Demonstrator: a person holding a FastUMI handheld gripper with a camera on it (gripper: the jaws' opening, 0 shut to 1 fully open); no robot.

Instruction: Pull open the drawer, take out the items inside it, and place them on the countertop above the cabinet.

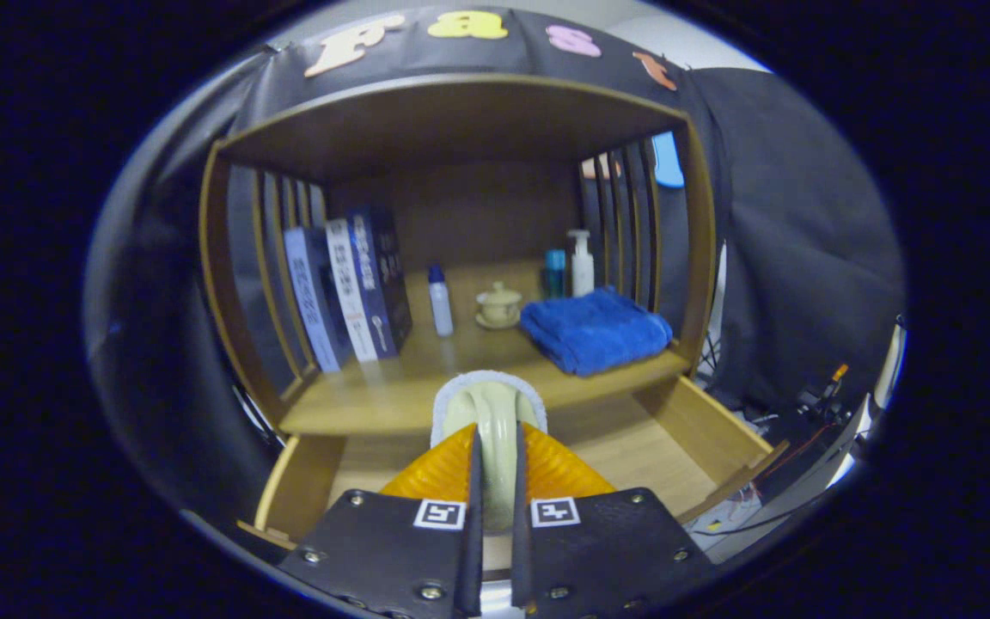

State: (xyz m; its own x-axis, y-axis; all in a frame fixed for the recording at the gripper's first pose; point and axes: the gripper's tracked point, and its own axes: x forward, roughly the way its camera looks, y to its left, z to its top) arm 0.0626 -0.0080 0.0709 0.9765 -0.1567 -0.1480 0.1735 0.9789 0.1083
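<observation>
The fingers [495, 447] are closing tight on a pale, rounded item [490, 413] with a white fuzzy rim, perhaps a sponge or a pad, and both are pressing on it from the sides. They are holding it above the open drawer [632, 447], whose bare wooden floor is showing to either side, so the item is probably being lifted out on its way up to the desk [392, 387] above the cabinet. The front edge of that desk is lying just beyond the item, which suggests a short carry forward and up.

On the desk, books [349, 288] are standing upright against the slatted left side. A small bottle [440, 301] and a lidded cup on a saucer [498, 305] are standing near the middle. A folded blue towel [594, 331] is lying at the right front corner, and behind it a teal container [555, 273] and a white pump bottle [582, 262] are standing. The book spines are carrying writing, but it is too blurred to read.
</observation>
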